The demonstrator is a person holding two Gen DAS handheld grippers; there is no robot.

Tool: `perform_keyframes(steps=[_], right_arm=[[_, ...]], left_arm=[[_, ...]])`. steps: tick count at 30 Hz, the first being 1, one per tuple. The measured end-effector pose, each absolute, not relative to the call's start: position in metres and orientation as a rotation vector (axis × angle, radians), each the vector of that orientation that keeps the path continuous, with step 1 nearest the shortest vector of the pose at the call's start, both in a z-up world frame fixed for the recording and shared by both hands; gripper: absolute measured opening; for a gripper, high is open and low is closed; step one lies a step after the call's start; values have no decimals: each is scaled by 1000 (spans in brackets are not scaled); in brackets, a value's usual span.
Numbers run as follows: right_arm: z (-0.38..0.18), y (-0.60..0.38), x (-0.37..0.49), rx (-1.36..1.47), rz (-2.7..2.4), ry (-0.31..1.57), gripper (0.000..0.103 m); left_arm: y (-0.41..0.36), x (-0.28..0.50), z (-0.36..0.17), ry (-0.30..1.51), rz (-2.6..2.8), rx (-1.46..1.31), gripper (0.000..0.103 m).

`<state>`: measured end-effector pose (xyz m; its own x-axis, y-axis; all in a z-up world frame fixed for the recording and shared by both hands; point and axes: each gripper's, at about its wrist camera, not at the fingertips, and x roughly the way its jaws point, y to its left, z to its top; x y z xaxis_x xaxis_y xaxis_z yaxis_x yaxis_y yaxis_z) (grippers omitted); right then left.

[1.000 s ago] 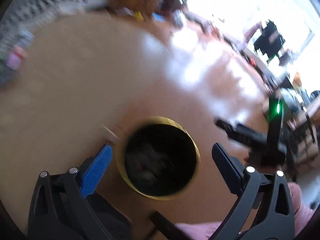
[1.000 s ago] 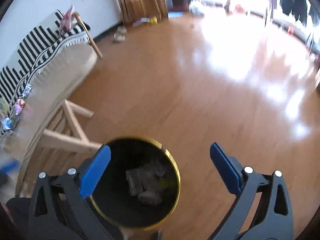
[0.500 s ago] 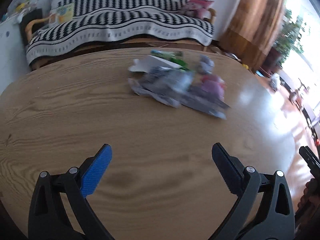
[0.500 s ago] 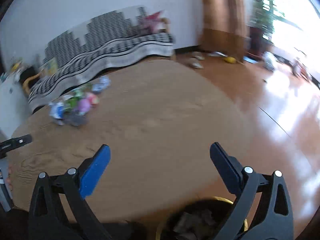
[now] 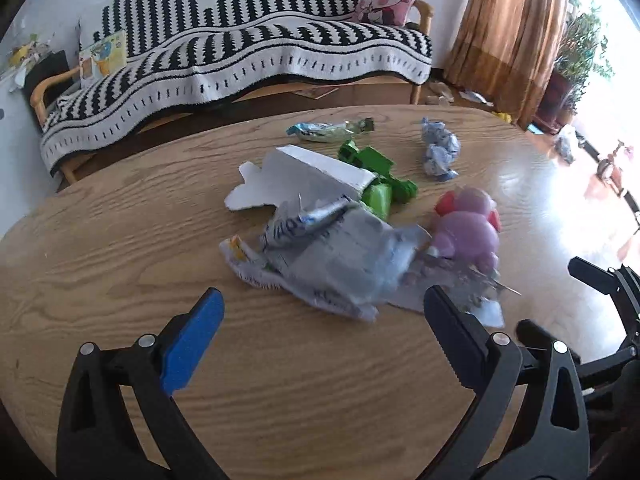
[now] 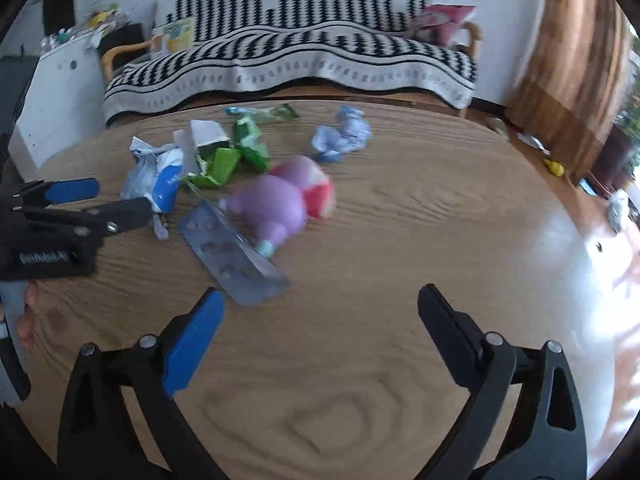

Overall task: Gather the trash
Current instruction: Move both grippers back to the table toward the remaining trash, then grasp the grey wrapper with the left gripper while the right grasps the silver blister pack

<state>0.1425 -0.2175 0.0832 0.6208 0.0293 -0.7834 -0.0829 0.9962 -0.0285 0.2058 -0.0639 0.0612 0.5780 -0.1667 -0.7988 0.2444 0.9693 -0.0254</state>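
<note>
Nearest, both tools hover above bare wood with nothing between their fingers: the left gripper (image 5: 320, 328) is spread wide just short of the crumpled silver wrapper (image 5: 336, 264), and the right gripper (image 6: 320, 320) is equally spread, near the blister strip (image 6: 236, 256). The wrapper looks feather-light and springy, so it would probably crush rather than resist; a raised fold near its middle seems the surest bite. The strip lies flat, thin and likely slick, so its lifted right end looks the better hold. Further in, the pink toy (image 6: 280, 200) is rounded and may roll, and it touches the strip. Beyond lie the white carton (image 5: 308, 176), green packaging (image 5: 380, 184), a blue crumpled wrapper (image 5: 438, 150) and a long wrapper (image 5: 328, 130) at the far side. The round table (image 5: 120, 240) leaves open wood near and right; its edge curves close on the right.
</note>
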Motion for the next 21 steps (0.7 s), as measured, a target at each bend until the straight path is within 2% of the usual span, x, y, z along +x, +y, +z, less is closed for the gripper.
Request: perform_keyframes(steps=[2, 4, 5, 6, 7, 8, 9, 13, 18, 20, 21], right_arm=[[80, -208, 154, -72, 101, 898, 90], [75, -202, 162, -78, 113, 904, 82], [71, -199, 168, -71, 117, 912, 70], [69, -200, 169, -59, 125, 923, 56], [62, -200, 174, -27, 154, 945, 50], [62, -201, 173, 10, 173, 931, 37], [62, -200, 174, 16, 165, 933, 28], [60, -192, 164, 43, 194, 932, 28], [69, -183, 142, 91, 201, 900, 28], [76, -184, 135, 131, 192, 876, 11], [78, -186, 129, 169, 173, 862, 11]], left_arm=[[-70, 212, 62, 905, -242, 118, 97], [-73, 218, 62, 885, -257, 137, 97], [-73, 219, 62, 875, -268, 141, 95], [-72, 219, 61, 867, -276, 143, 82], [-71, 219, 60, 871, -287, 143, 66], [-69, 220, 58, 883, -306, 134, 61], [-67, 218, 58, 889, -318, 126, 51], [-51, 211, 66, 885, -324, 68, 36], [-34, 198, 76, 886, -352, -15, 33], [-28, 190, 78, 885, -359, -29, 32], [-25, 187, 79, 887, -361, -35, 32]])
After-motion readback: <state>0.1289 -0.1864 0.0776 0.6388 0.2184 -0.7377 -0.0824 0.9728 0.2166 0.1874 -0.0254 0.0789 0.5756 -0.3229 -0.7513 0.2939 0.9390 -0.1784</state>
